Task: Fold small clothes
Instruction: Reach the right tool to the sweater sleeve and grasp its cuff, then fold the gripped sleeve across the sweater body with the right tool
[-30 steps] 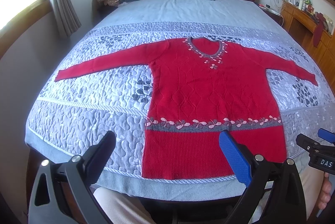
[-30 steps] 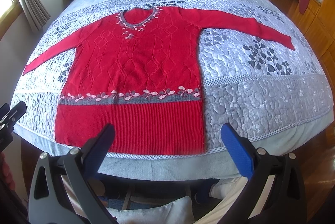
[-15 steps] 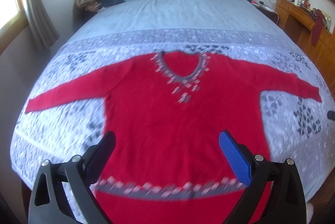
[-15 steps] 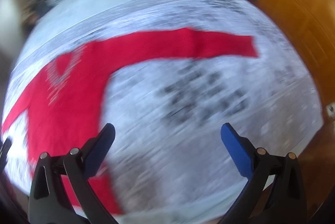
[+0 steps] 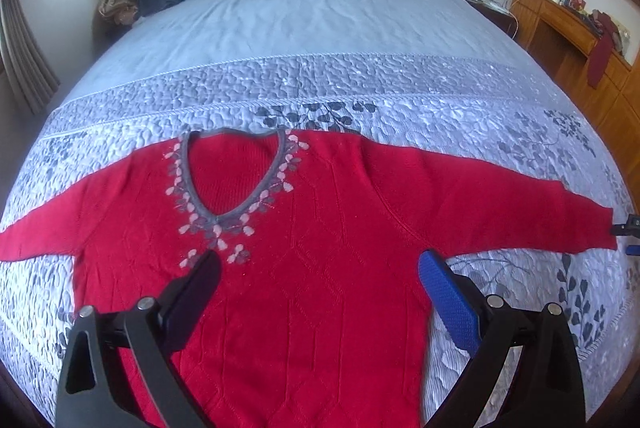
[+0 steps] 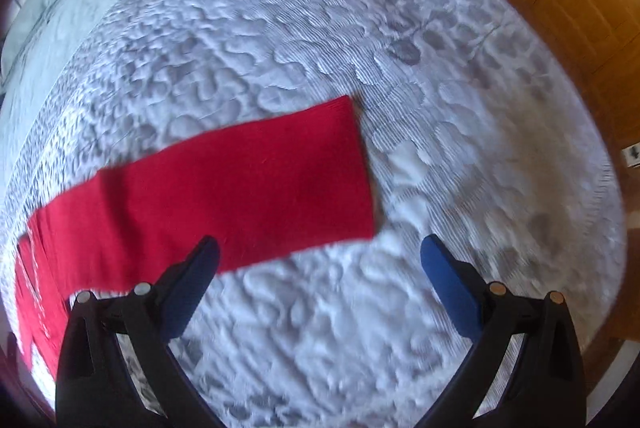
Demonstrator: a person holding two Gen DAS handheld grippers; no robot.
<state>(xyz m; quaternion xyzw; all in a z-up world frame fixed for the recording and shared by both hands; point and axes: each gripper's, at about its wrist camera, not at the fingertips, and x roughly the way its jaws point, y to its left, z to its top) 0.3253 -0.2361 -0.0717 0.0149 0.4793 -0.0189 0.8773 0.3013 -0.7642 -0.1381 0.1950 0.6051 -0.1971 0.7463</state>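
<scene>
The red knitted sweater with a grey flower-trimmed V-neck lies flat, sleeves outspread, on the grey-and-white quilted bedspread; it looks soft, limp and light, likely to sag and stretch when lifted. The left gripper hangs over its chest, jaws apart and empty. The right gripper, likewise spread, hovers by the sleeve cuff, a sensible hold, with bare quilt all round but the bed's edge near.
</scene>
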